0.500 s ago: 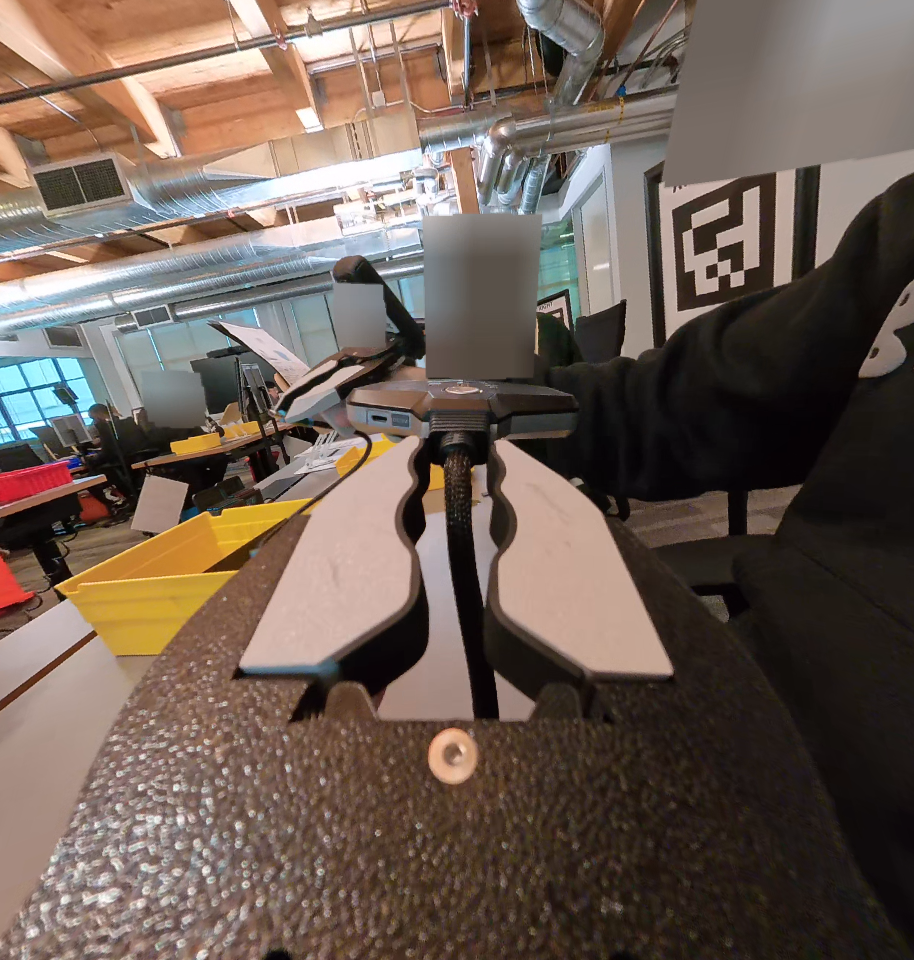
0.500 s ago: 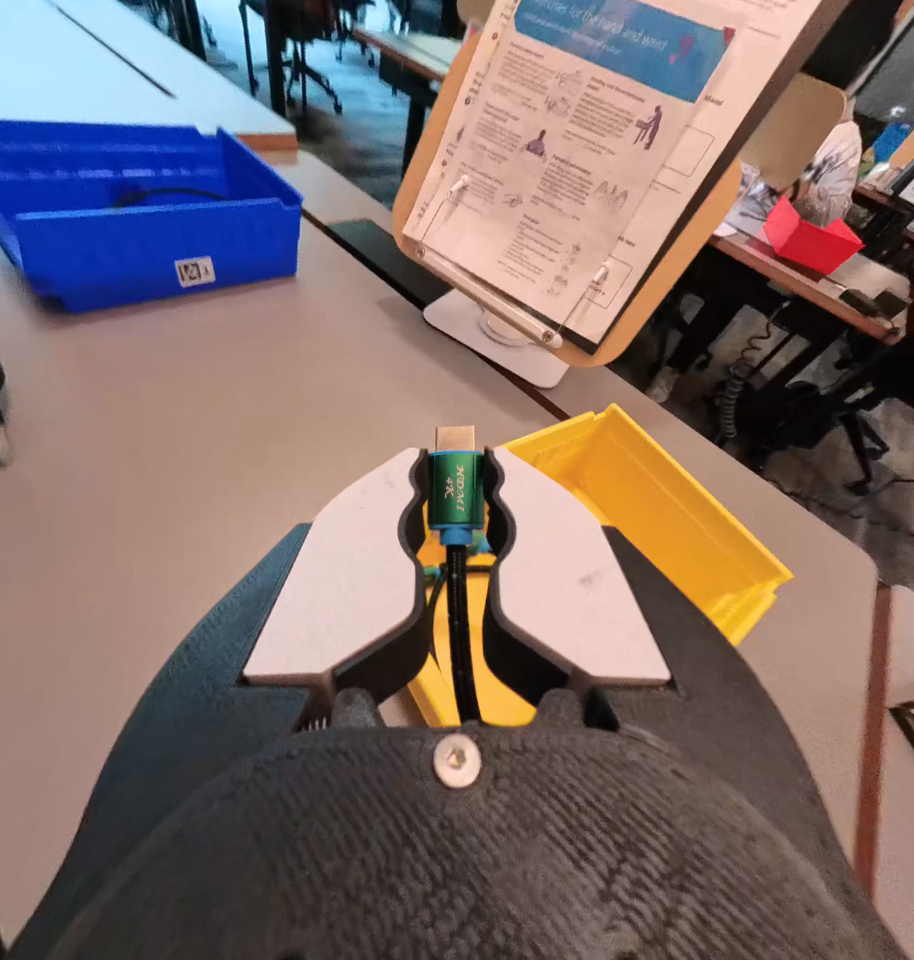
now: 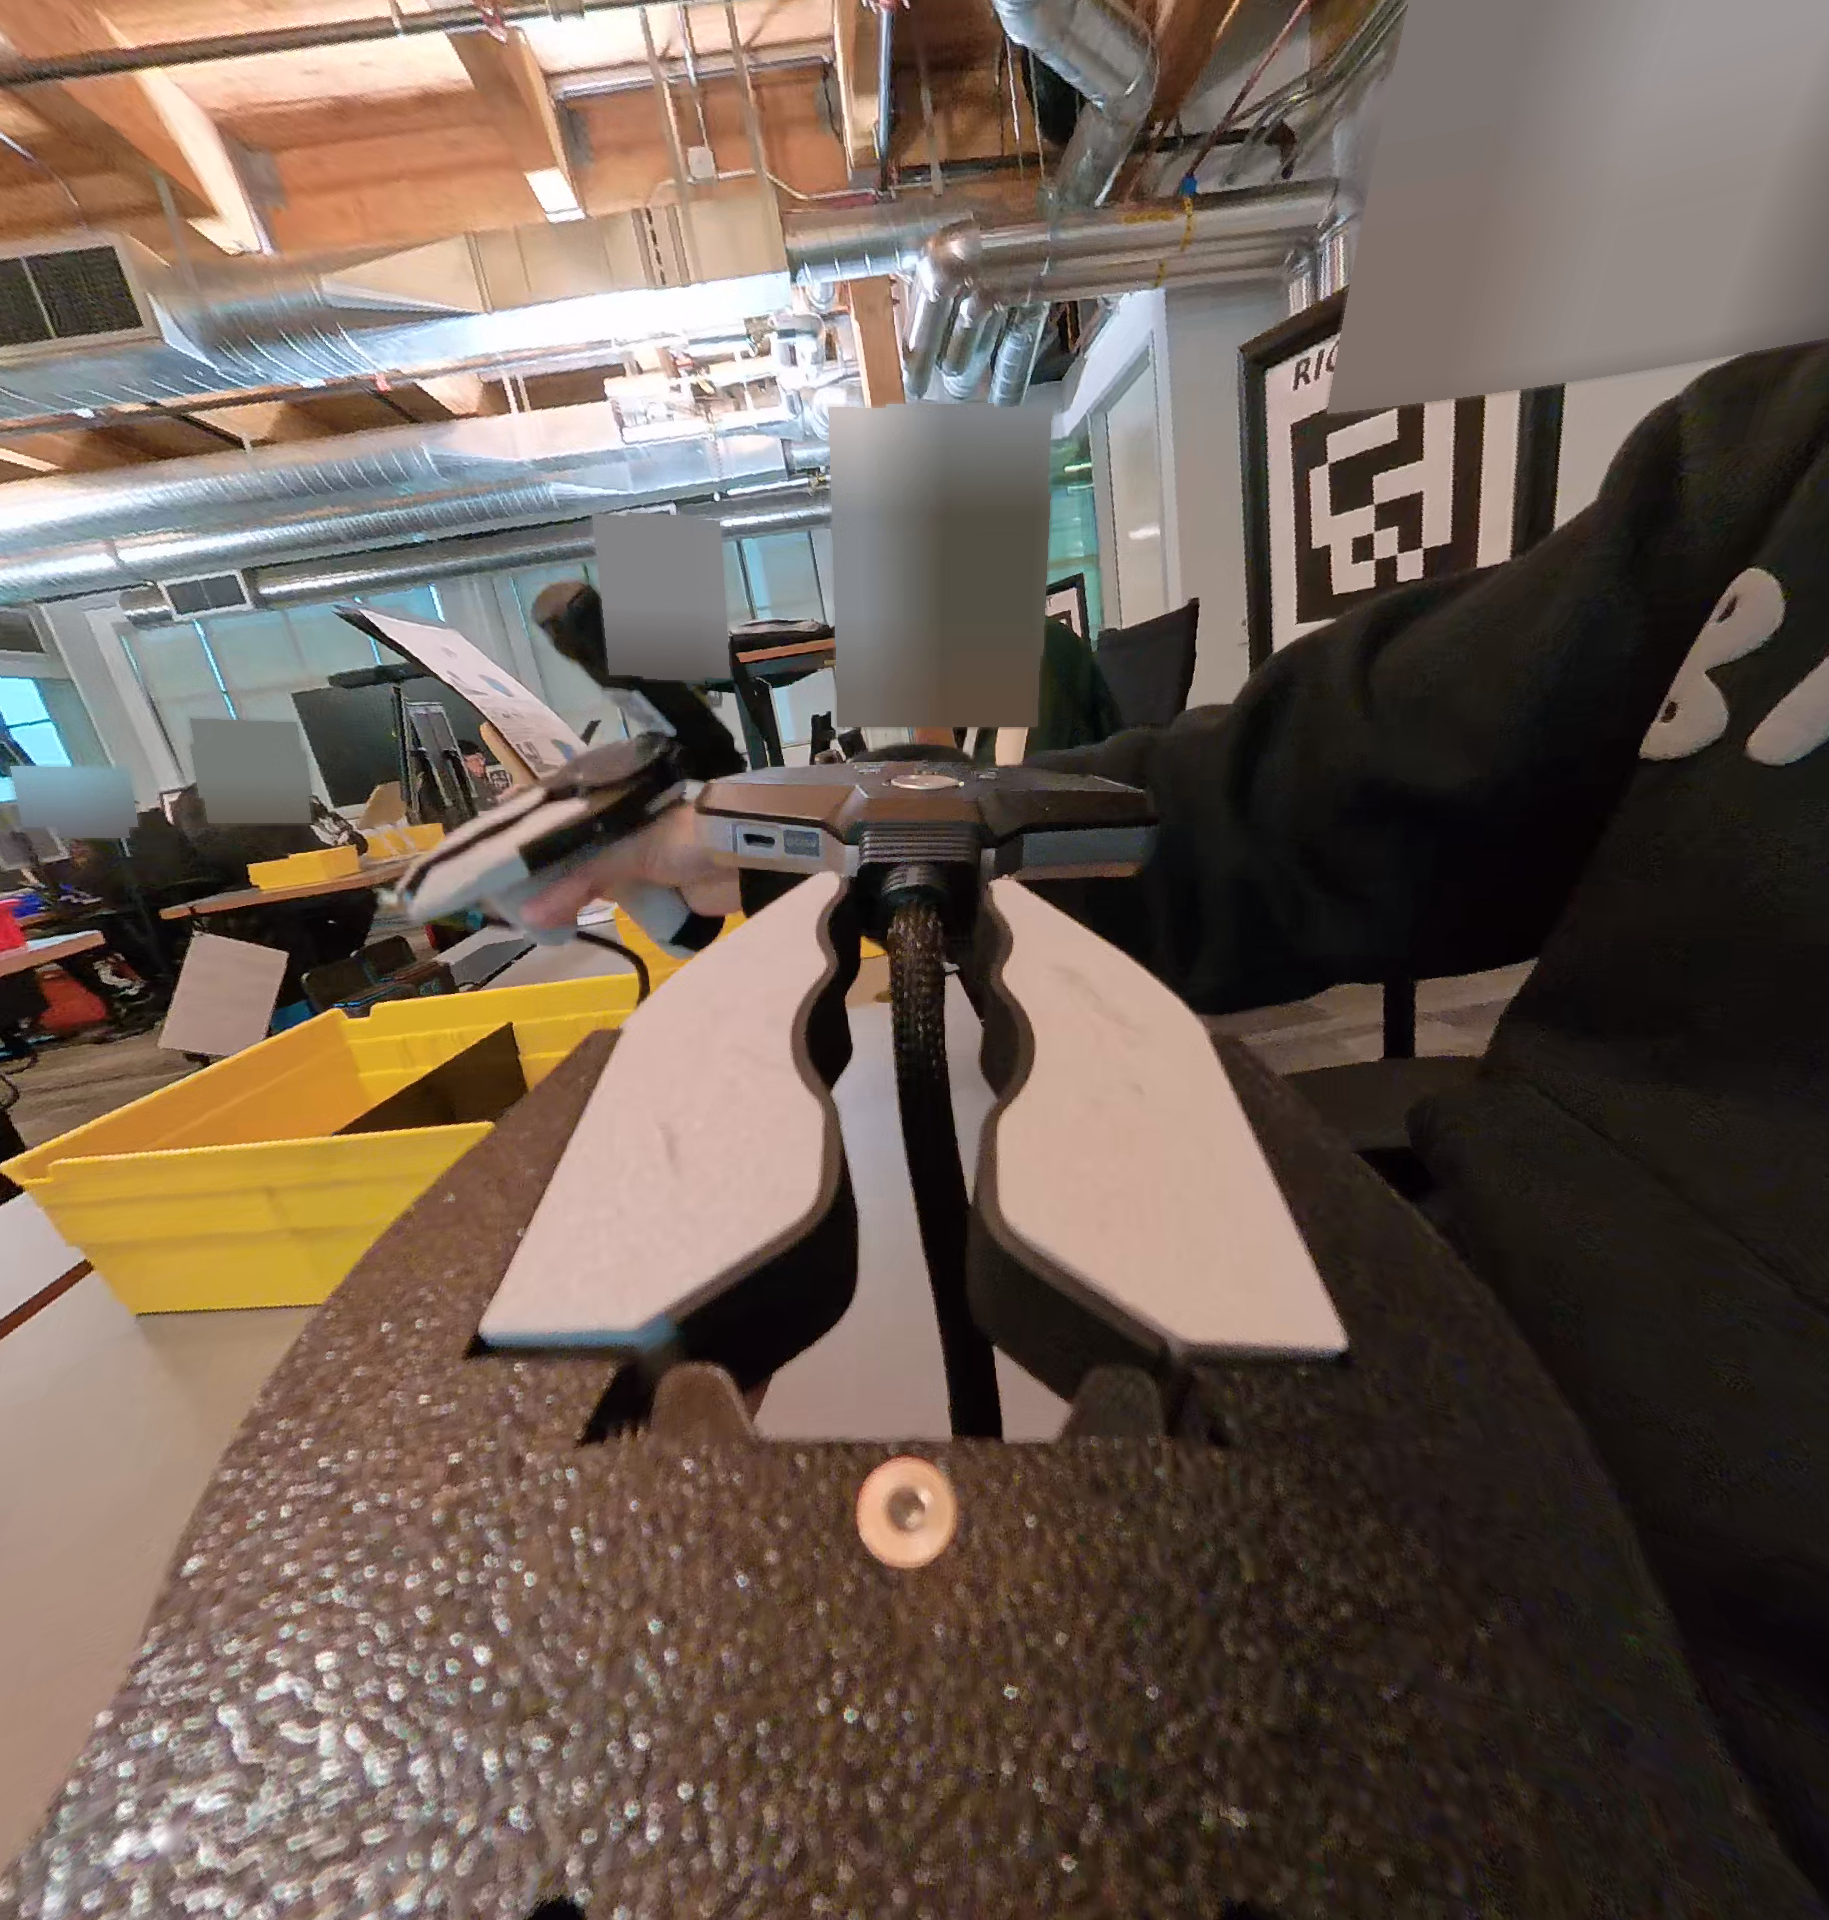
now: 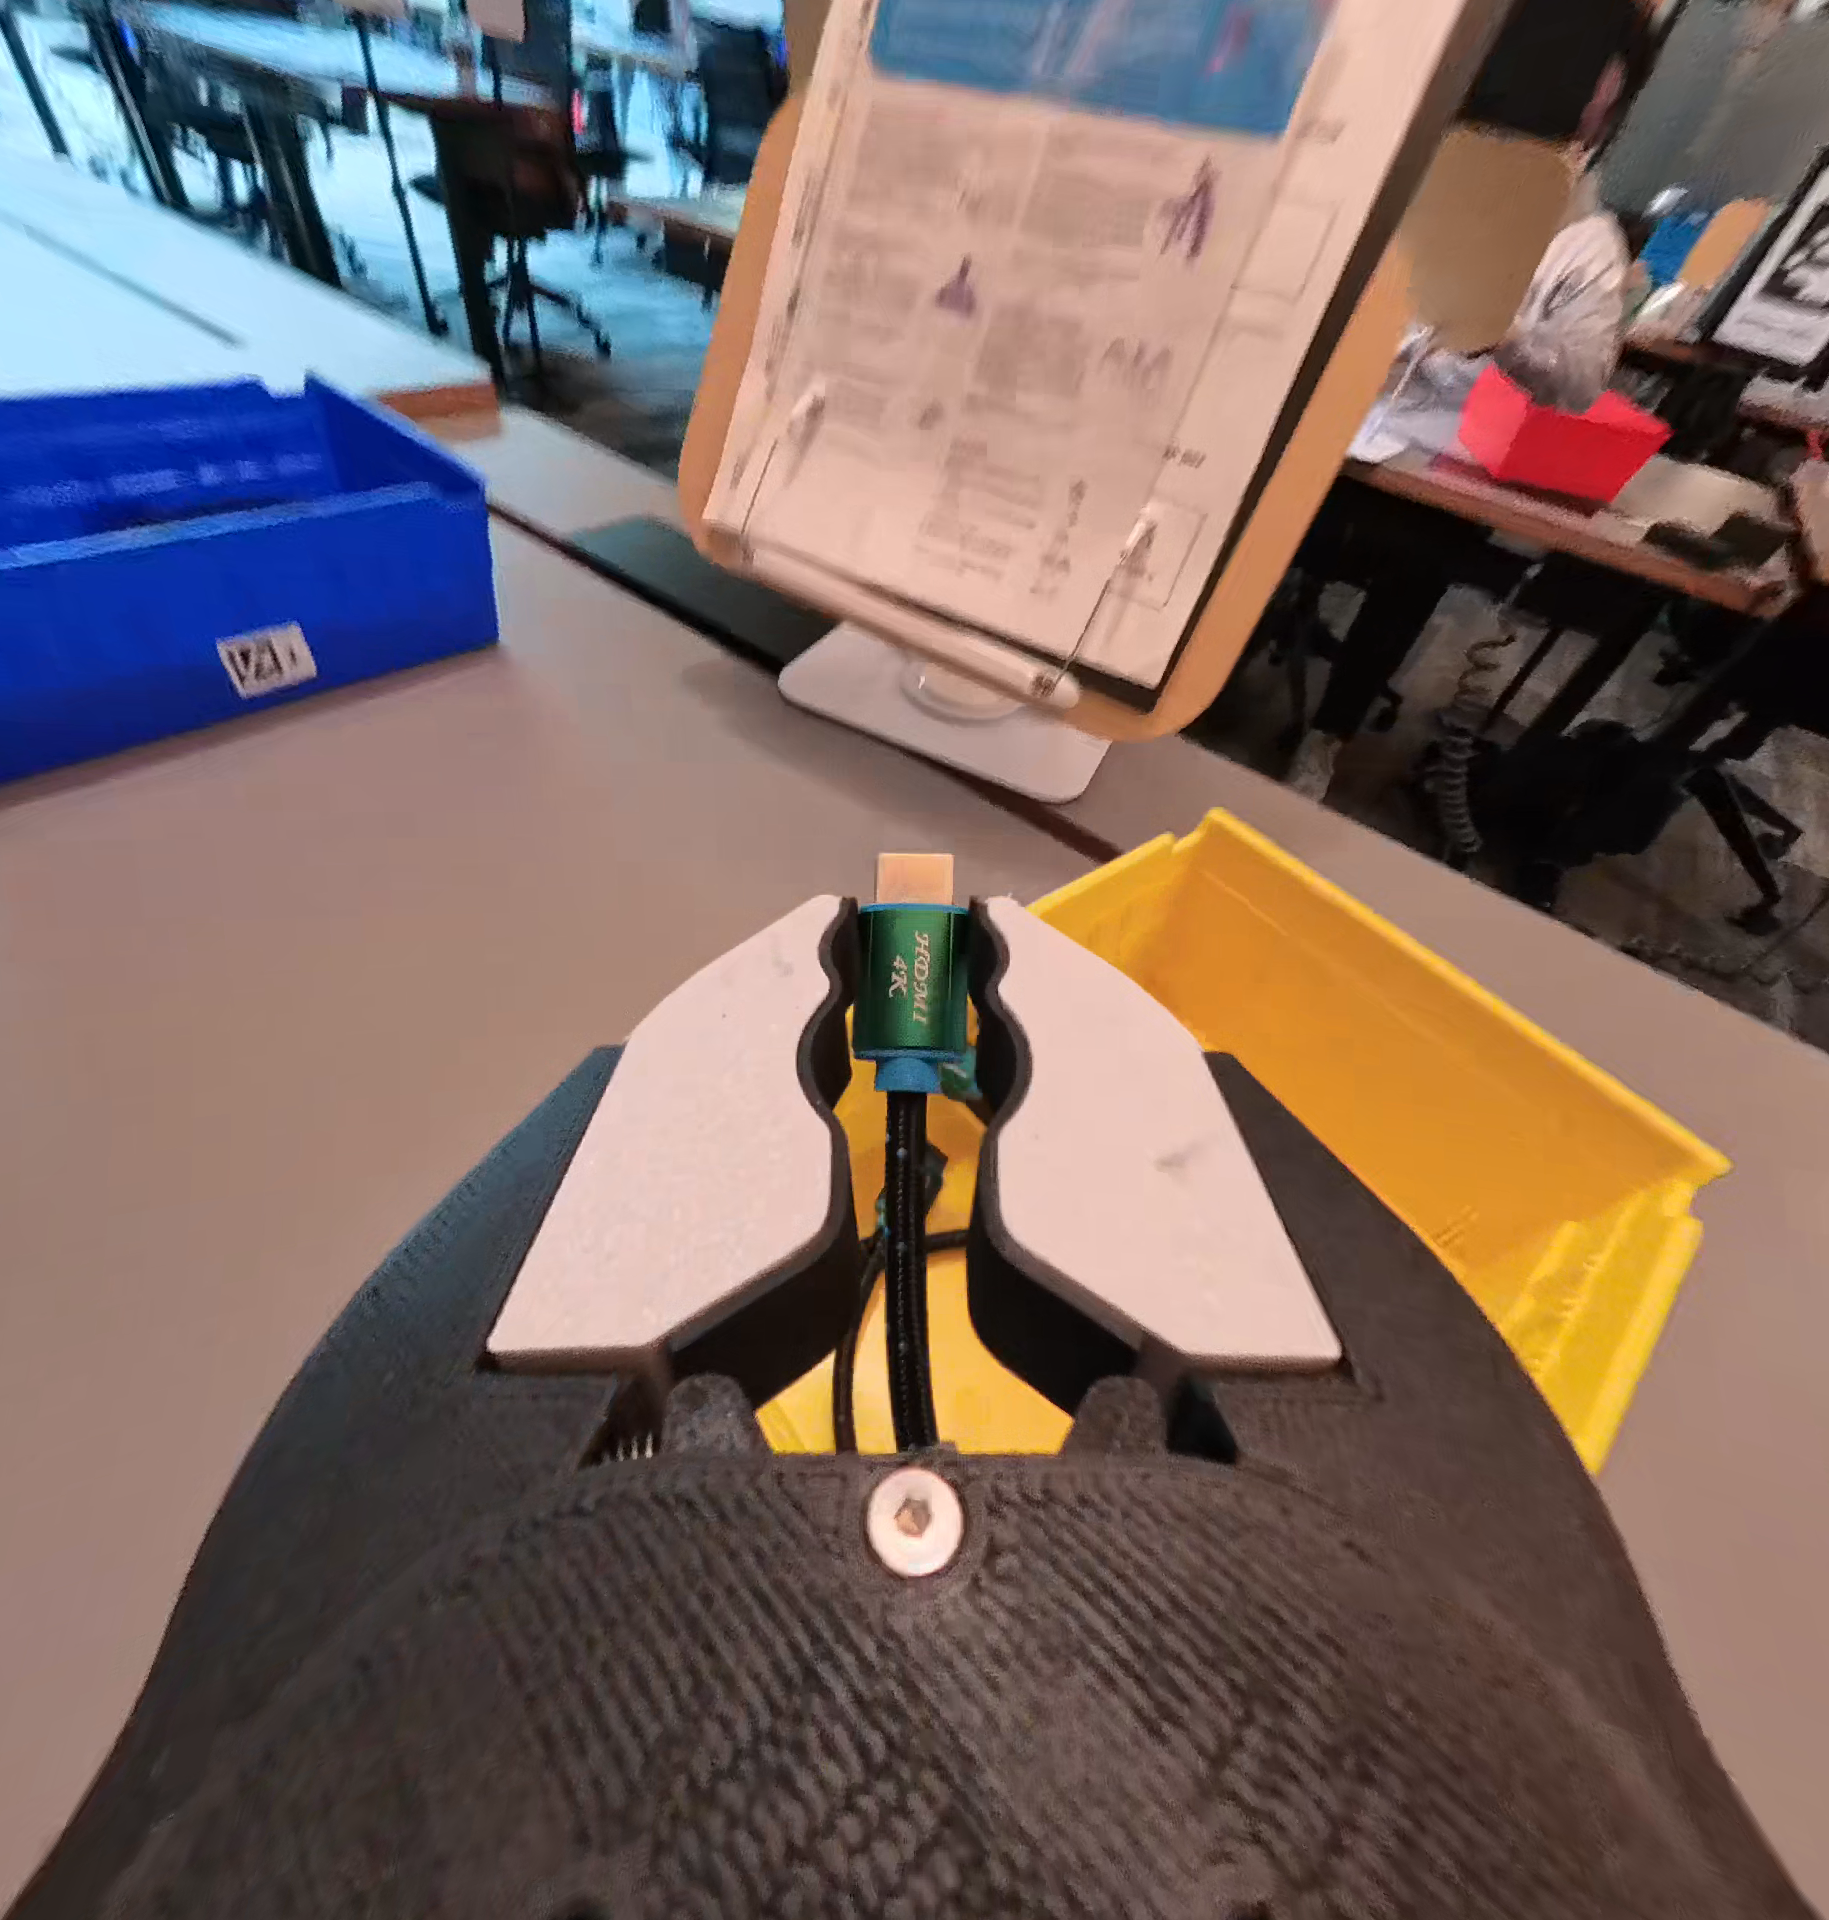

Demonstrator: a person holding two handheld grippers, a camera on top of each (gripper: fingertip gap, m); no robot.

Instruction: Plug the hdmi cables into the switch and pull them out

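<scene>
In the left wrist view my left gripper (image 3: 912, 899) is shut on the braided black cable (image 3: 920, 1018) just behind the dark grey switch (image 3: 931, 816), which it holds up in the air. A free port shows on the switch's left face. My right gripper (image 3: 536, 852) shows farther off to the left of the switch, apart from it, in a person's hand. In the right wrist view my right gripper (image 4: 915, 914) is shut on a green HDMI plug (image 4: 905, 987). Its gold tip (image 4: 915, 878) sticks out forward, and its black cable runs back between the fingers.
A yellow bin (image 4: 1357, 1091) sits under and to the right of the right gripper, and it also shows in the left wrist view (image 3: 245, 1174). A blue bin (image 4: 193, 582) stands at the far left of the grey table (image 4: 370, 935). A document stand (image 4: 1045, 364) is straight ahead. A black sleeve (image 3: 1409, 779) fills the right.
In the left wrist view the right gripper has moved left and lower, away from the switch. The right wrist view is blurred and shows the stand closer. The left gripper's hold is unchanged.
</scene>
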